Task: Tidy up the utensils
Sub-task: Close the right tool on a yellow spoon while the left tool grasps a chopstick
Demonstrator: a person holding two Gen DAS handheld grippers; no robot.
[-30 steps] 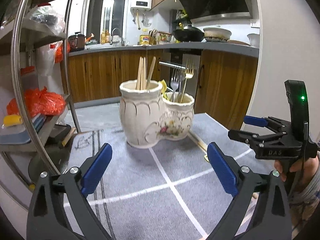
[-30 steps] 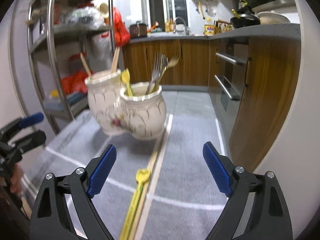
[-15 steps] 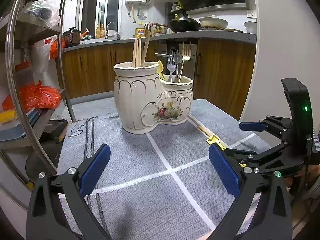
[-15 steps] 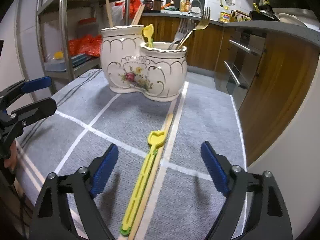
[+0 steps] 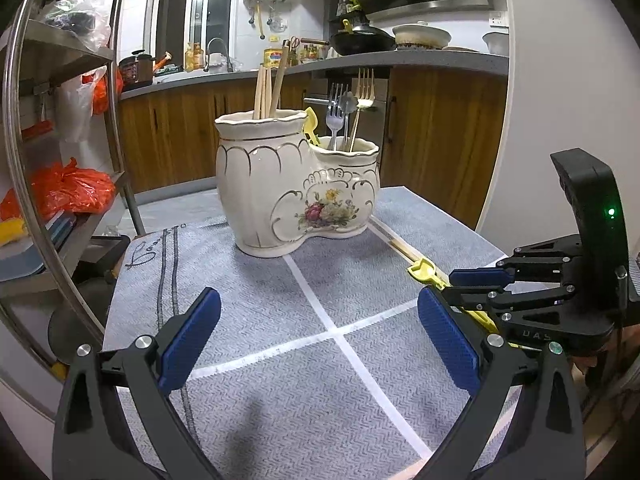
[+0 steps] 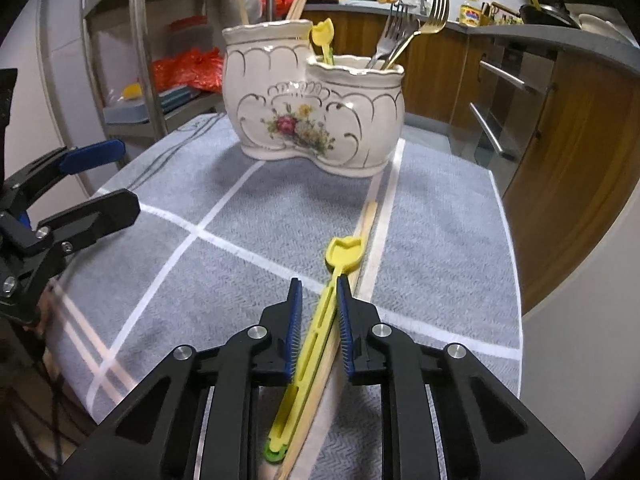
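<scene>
— Two hand-held grippers: what is the right hand-held gripper (image 6: 317, 296) doing?
— Its jaws have just been closing around the yellow utensil (image 6: 320, 316) near the surface's (image 6: 440, 240) right edge; the left hand-held gripper (image 5: 320, 344) gapes empty.

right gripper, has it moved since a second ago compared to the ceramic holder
Yes. The right gripper has come down toward the grey mat, nearer the ceramic holder, and its jaws have just been closing around the yellow utensil and a wooden chopstick.
</scene>
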